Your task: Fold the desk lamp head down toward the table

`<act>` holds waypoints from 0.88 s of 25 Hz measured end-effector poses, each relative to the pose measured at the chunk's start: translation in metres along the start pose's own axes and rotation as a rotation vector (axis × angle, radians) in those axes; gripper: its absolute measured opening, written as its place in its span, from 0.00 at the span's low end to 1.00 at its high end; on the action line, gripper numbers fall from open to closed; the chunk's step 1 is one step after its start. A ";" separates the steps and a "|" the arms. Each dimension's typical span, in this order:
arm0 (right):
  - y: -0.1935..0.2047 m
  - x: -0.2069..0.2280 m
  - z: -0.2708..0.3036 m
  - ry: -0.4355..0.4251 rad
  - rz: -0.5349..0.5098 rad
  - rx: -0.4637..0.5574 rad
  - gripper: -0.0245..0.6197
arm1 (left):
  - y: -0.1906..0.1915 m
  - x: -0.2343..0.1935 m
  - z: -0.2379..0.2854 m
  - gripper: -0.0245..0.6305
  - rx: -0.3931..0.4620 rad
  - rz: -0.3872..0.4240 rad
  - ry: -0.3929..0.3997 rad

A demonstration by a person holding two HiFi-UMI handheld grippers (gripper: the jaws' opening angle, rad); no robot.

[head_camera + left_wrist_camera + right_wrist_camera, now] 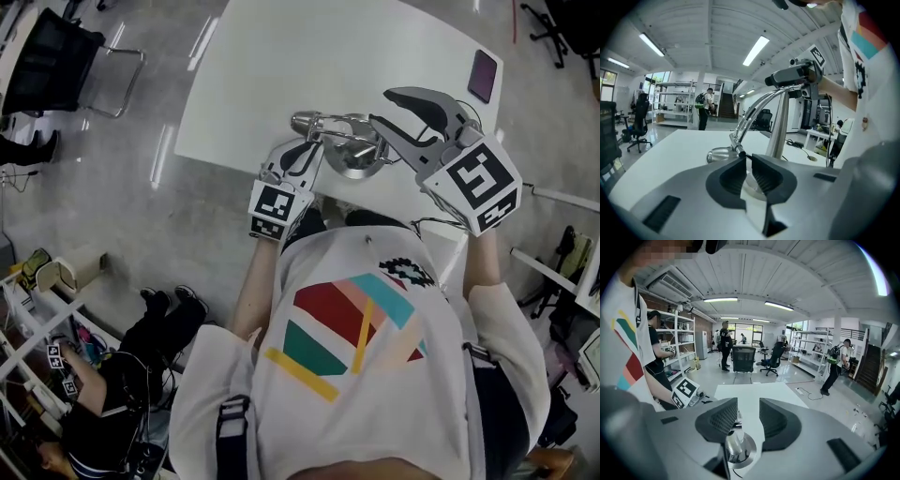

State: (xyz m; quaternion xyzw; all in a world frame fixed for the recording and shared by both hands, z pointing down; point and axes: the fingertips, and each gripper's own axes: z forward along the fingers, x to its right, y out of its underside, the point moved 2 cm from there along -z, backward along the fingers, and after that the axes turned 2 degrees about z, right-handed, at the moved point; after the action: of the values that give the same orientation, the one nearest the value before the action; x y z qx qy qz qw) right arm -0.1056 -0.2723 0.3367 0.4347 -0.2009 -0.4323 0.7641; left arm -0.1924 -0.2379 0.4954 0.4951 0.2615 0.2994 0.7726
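Note:
A chrome desk lamp stands on the white table (244,84). Its round base (354,161) is near the front edge. Its arched neck (754,108) curves down from the post (779,126), and the head (719,153) lies low over the tabletop. My left gripper (746,157) has its jaws almost together, their tips at the joint where neck meets head. In the head view it (312,147) sits just left of the base. My right gripper (382,106) hovers at the top of the arch, jaws apart. The right gripper view (748,401) shows the base (740,451) below them and bare table through the gap.
A dark flat phone (483,75) lies at the table's far right corner. A black office chair (56,56) stands off the table's left. A person sits on the floor at lower left (112,412). More chairs (743,359) and people stand in the room beyond.

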 end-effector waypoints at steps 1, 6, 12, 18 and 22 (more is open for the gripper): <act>0.001 0.001 -0.001 0.003 0.001 -0.003 0.28 | -0.001 0.001 0.000 0.14 0.004 0.024 0.002; 0.001 0.004 -0.003 0.013 -0.003 -0.005 0.28 | -0.002 0.002 0.000 0.14 0.018 0.039 -0.013; 0.002 0.010 -0.002 0.022 0.009 0.004 0.28 | -0.002 -0.004 -0.003 0.17 0.041 0.002 -0.030; 0.005 0.010 -0.002 0.002 0.011 0.021 0.28 | -0.005 -0.017 -0.012 0.39 0.131 -0.161 -0.108; 0.002 0.009 -0.001 -0.012 0.029 0.061 0.28 | -0.014 -0.029 -0.025 0.41 0.151 -0.175 -0.157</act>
State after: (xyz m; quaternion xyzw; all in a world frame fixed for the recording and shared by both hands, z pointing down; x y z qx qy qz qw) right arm -0.0993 -0.2792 0.3373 0.4521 -0.2248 -0.4177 0.7553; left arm -0.2264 -0.2481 0.4761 0.5492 0.2642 0.1705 0.7743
